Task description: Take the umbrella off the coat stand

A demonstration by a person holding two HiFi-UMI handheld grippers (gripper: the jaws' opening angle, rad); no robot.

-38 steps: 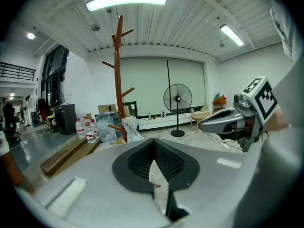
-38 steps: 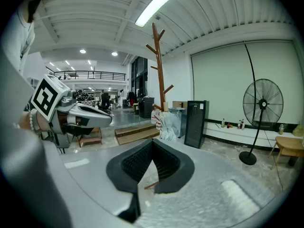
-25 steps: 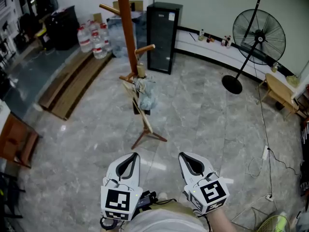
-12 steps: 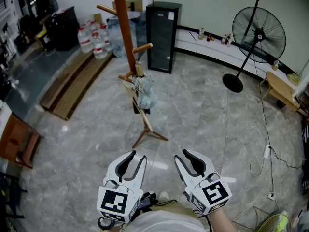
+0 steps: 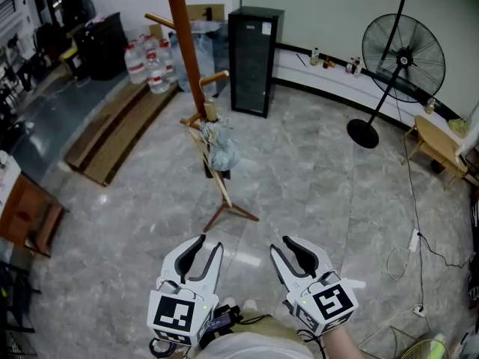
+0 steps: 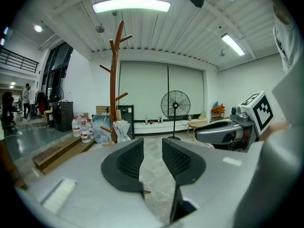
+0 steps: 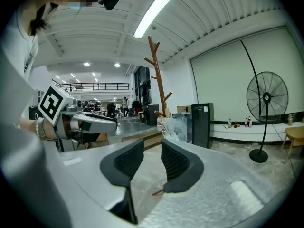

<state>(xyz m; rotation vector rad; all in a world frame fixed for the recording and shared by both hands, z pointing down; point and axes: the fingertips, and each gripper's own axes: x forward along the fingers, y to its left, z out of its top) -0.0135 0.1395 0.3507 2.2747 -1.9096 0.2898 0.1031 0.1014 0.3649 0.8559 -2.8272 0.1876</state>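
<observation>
Umbrella (image 5: pixel 222 149) hangs low on the coat stand (image 5: pixel 182 58); black cabinet (image 5: pixel 251 58) just behind, water bottles (image 5: pixel 146 60) beyond, floor fan (image 5: pixel 402 58) off right; left gripper (image 5: pixel 207 245) and right gripper (image 5: pixel 284 245), well apart from it, jaws just spread, holding nothing.

The umbrella (image 5: pixel 221 149) hung on the stand (image 5: pixel 182 58), well apart from both grippers. The left gripper (image 5: pixel 208 244) and right gripper (image 5: pixel 284 245) had just been opening their jaws, nothing between them.
</observation>
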